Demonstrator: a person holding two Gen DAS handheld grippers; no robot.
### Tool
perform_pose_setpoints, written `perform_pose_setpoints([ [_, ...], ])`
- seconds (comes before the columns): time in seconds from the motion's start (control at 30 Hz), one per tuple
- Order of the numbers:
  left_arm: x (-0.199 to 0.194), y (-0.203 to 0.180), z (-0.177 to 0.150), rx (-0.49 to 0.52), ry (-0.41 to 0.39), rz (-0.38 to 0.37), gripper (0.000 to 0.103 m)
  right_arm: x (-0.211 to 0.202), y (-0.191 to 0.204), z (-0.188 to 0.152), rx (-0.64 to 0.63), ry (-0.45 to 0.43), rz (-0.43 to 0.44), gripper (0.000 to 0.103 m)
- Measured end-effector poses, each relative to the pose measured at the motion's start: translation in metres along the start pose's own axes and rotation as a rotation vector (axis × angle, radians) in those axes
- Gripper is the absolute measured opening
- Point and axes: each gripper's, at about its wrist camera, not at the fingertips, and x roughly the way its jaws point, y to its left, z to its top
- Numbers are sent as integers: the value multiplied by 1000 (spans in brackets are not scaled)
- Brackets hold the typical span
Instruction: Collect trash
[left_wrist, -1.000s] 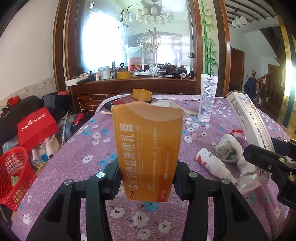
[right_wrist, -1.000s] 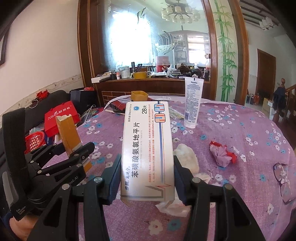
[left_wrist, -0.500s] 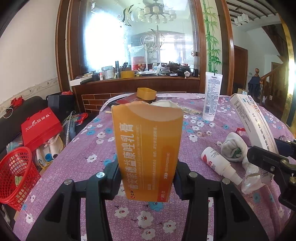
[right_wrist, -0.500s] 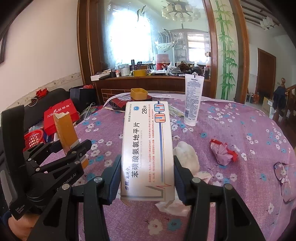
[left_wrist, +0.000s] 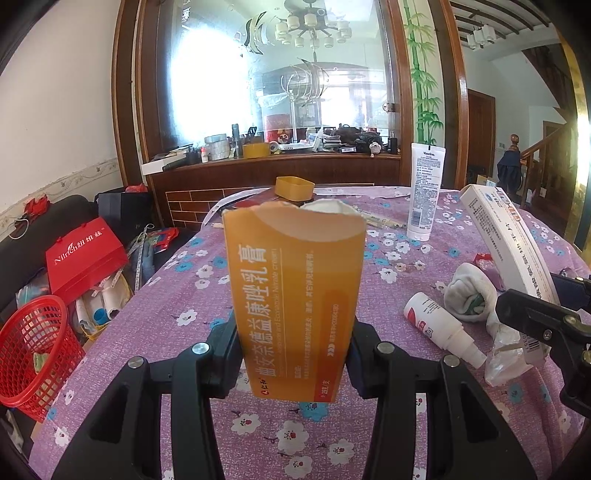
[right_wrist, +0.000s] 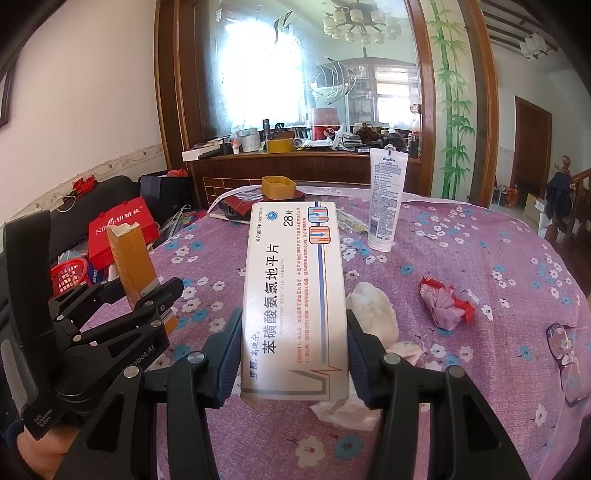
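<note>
My left gripper (left_wrist: 293, 356) is shut on an orange medicine box (left_wrist: 295, 295) with a torn-open top, held upright above the purple flowered tablecloth (left_wrist: 177, 317). My right gripper (right_wrist: 293, 365) is shut on a white tablet box (right_wrist: 295, 295), also held above the table. In the right wrist view the left gripper (right_wrist: 162, 299) with the orange box (right_wrist: 131, 258) is at the left. In the left wrist view the white box (left_wrist: 509, 243) and right gripper fingers (left_wrist: 535, 317) are at the right edge.
On the table lie crumpled white tissues (right_wrist: 373, 310), a small white spray bottle (left_wrist: 439, 328), a red-and-pink wrapper (right_wrist: 443, 302), glasses (right_wrist: 569, 358), a standing lotion tube (right_wrist: 386, 199) and a yellow tub (right_wrist: 277, 186). A red basket (left_wrist: 33, 350) and red bag (left_wrist: 85, 258) sit on the floor, left.
Both grippers keep hold of their boxes and have risen and drifted slightly. The basket and table items sit a little lower and further right in the left wrist view.
</note>
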Motion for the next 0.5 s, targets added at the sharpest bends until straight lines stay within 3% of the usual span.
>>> perform_pose_setpoints([
  [0.5, 0, 0, 0, -1, 0, 1, 45, 1, 1, -1, 1, 3, -1, 55],
])
